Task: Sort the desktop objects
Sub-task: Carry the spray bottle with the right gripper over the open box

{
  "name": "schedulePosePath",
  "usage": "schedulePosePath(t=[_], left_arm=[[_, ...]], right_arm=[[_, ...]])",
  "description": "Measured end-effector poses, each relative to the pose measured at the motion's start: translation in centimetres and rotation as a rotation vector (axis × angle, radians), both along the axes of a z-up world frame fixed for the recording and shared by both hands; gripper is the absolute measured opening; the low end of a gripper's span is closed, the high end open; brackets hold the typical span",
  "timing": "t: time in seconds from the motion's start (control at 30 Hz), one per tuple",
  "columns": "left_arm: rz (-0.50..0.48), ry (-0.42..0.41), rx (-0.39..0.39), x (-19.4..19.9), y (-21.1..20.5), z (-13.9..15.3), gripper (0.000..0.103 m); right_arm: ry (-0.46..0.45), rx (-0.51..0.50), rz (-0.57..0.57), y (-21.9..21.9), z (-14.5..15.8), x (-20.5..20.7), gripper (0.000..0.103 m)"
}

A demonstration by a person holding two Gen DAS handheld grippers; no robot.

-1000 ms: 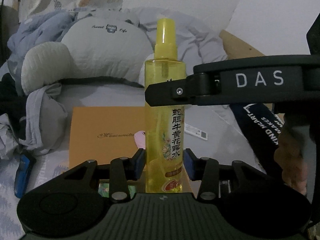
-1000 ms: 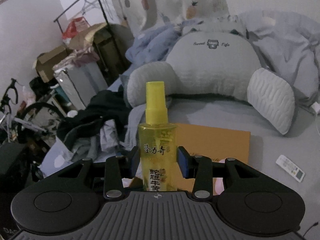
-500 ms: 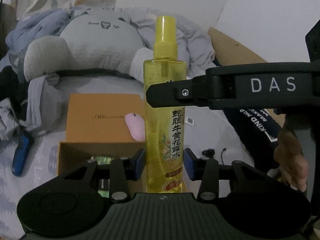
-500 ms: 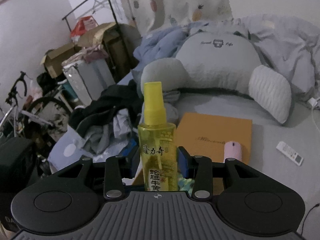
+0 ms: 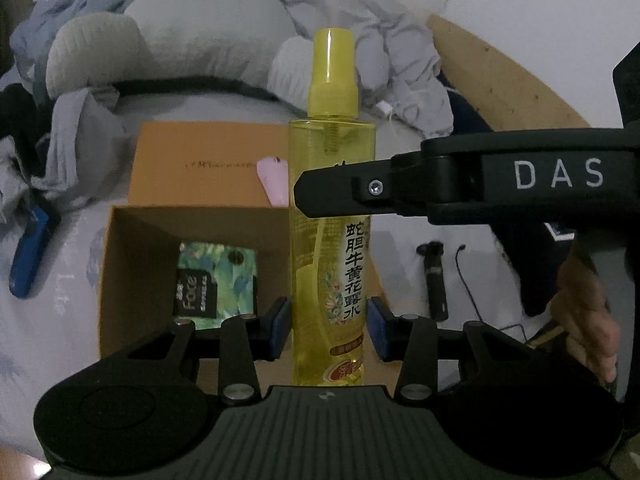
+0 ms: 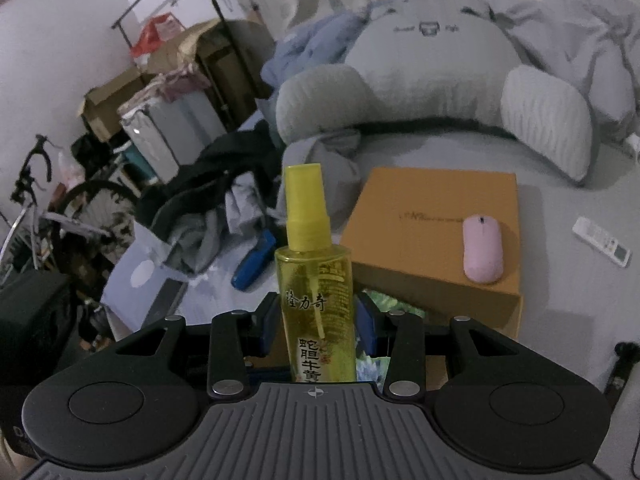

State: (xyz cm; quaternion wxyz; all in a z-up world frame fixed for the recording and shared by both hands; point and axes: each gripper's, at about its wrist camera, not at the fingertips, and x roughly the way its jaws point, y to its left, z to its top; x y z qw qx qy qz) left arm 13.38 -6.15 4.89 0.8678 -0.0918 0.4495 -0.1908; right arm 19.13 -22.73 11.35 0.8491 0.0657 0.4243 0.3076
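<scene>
Both of my jaws are closed on the same spray bottle (image 5: 332, 152), held upright over the open orange box (image 5: 120, 280) on the bed. My left gripper (image 5: 329, 328) pinches it low, blue pads against both sides. My right gripper (image 6: 316, 322) clamps it higher up.

The left view reads 蛇胆牛黄花露水 in black down the label. The right view shows the other face, 隆力奇 above the same first characters. The bottle is clear yellow plastic holding yellow liquid, with an opaque yellow cap. A dip tube shows inside.

Only the left view shows "DAS" in white on my right gripper's arm, and my hand (image 5: 588, 312) on its handle. It also looks down into the box at a green leafy packet (image 5: 224, 280) marked "Face". Only the right view shows the whole pink mouse (image 6: 482, 248) on the orange lid (image 6: 432, 216). Beyond the lid's right edge lies a white remote (image 6: 600, 240). The script on the lid is too blurred to read.
</scene>
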Motion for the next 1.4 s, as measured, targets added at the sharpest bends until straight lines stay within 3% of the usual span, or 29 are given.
schedulePosePath(t=[1.4], left_arm=[[-0.058,0.232,0.04,3.6,-3.4,-10.7,0.043]], right_arm=[[0.243,0.019,-0.072,-3.3,-14.4,4.8,0.044]])
